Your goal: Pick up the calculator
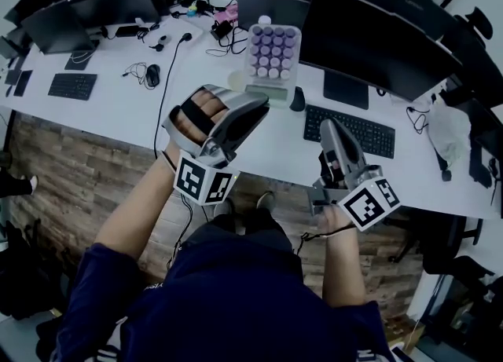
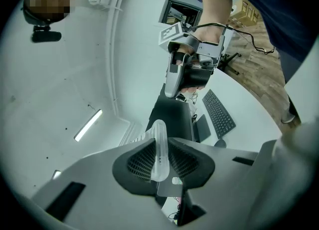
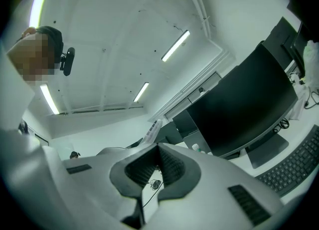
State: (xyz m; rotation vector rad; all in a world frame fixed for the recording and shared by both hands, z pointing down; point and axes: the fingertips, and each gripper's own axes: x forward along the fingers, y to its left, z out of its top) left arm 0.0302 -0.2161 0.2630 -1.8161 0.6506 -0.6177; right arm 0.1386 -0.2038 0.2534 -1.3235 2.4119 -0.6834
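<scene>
The calculator (image 1: 273,53), white with rows of round purple keys, is held up above the white desk (image 1: 118,109), its face towards me. My left gripper (image 1: 263,101) is shut on its lower edge. In the left gripper view the calculator (image 2: 159,139) shows edge-on as a thin pale slab pinched between the dark pads (image 2: 142,161). My right gripper (image 1: 330,125) hovers to the right above the desk's front edge, also seen as the right gripper (image 2: 172,87) in the left gripper view. In its own view the right gripper (image 3: 158,149) has jaws meeting at the tips with nothing between them.
A black keyboard (image 1: 350,131) and a dark mouse (image 1: 297,100) lie in front of a large monitor (image 1: 377,38). More monitors, a second keyboard (image 1: 72,85), a mouse (image 1: 152,74) and cables crowd the left and back of the desk.
</scene>
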